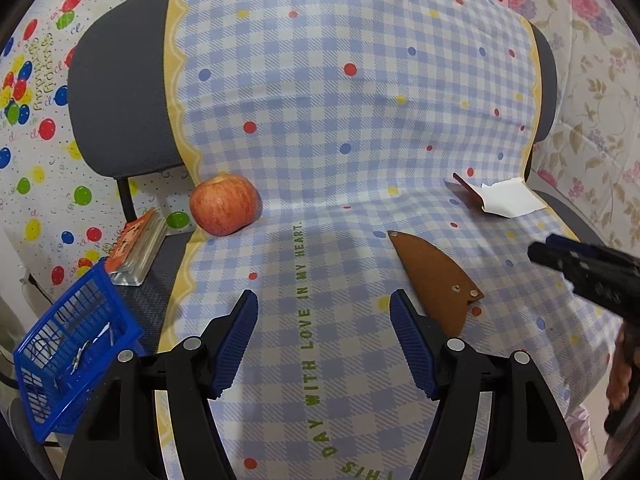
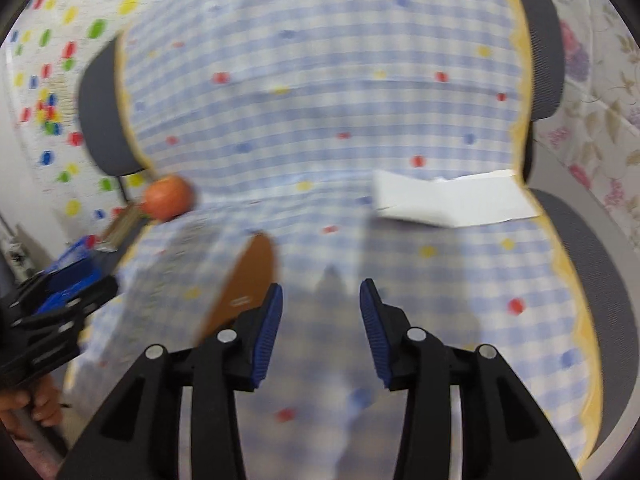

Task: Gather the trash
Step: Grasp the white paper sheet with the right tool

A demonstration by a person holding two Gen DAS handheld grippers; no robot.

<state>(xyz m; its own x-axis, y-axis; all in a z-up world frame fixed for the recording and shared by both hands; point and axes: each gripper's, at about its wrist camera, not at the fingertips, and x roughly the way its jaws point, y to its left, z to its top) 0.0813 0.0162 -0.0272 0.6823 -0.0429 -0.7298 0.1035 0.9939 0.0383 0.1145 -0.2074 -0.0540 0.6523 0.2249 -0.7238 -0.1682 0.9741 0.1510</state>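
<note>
A torn white paper scrap (image 1: 508, 200) with a red wrapper piece (image 1: 466, 190) at its edge lies on the checked cloth (image 1: 340, 120) at the right; the scrap (image 2: 448, 200) sits ahead of my right gripper. A brown pointed leather piece (image 1: 436, 276) lies just right of my left gripper (image 1: 324, 300), which stands open and empty over the cloth. My right gripper (image 2: 321, 288) is open with nothing between its fingers, and the brown piece (image 2: 244, 284) is beside its left finger. The right wrist view is blurred. My right gripper (image 1: 580, 268) also shows at the right edge of the left wrist view.
A blue slatted basket (image 1: 72, 344) holding a few bits stands low at the left, beside the chair. A red apple (image 1: 223, 205) rests at the cloth's left edge. A small stack with an orange cover (image 1: 136, 248) lies on the chair seat. Patterned sheets hang behind.
</note>
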